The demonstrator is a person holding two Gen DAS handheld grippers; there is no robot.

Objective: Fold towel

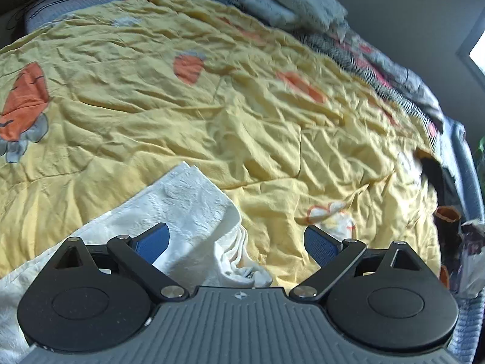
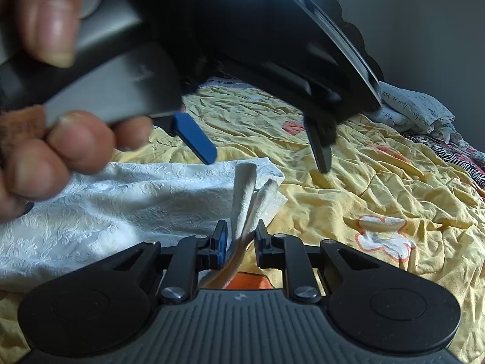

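A white embossed towel lies on the yellow bed sheet, bunched at its near right edge. My left gripper is open above it, its left finger over the towel and its right finger over the sheet. In the right wrist view the towel spreads to the left, and two folded corners stick up between the narrow-set jaws of my right gripper, which is shut on them. The left gripper hangs open just above and beyond, held by a hand.
A wrinkled yellow sheet with orange flowers covers the bed. Piled clothes and a light blue fuzzy blanket sit along the far edge. Zebra-striped fabric and pillows lie at the right. Dark items crowd the bed's right edge.
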